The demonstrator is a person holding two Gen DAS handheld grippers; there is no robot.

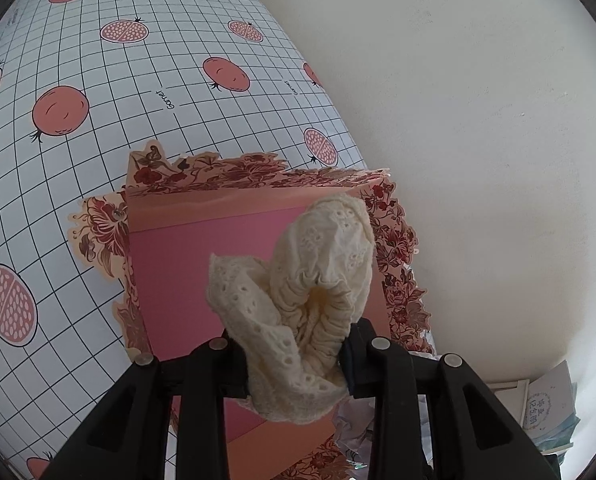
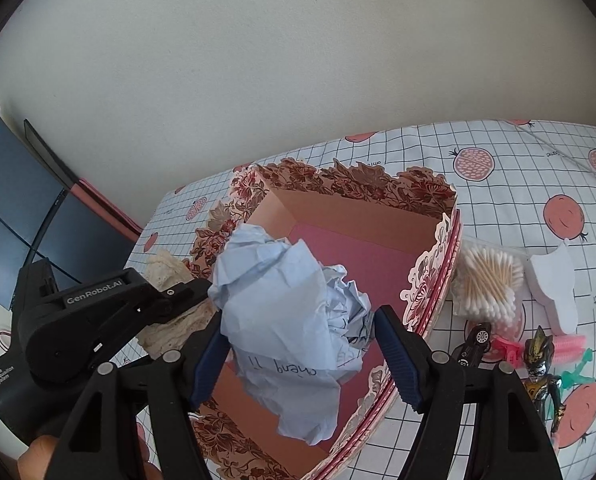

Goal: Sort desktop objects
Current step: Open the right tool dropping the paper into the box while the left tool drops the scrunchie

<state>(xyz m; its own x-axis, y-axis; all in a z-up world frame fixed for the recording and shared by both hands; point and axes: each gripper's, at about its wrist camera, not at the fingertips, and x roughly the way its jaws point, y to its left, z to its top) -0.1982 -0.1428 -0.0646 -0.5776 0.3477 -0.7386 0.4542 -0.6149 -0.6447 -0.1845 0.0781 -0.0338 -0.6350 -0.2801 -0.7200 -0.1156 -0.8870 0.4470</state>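
A pink box with a red floral rim [image 1: 185,264] stands open on the pomegranate-print tablecloth [image 1: 137,92], close to the wall. My left gripper [image 1: 293,356] is shut on a bunched cream lace cloth [image 1: 318,264], held over the box's inside. In the right wrist view, my right gripper [image 2: 298,332] is shut on a crumpled pale blue paper [image 2: 273,292] with handwriting, hanging above the same box [image 2: 358,208]. The left gripper [image 2: 193,296] and its lace cloth [image 2: 165,268] show at the box's left side there.
To the right of the box lie a bag of cotton swabs [image 2: 486,284], a white foam shape [image 2: 554,284], a toy car [image 2: 474,344], a toy figure [image 2: 542,376] and a pink comb [image 2: 570,344]. A dark monitor [image 2: 9,208] stands far left. A booklet [image 1: 550,404] lies by the wall.
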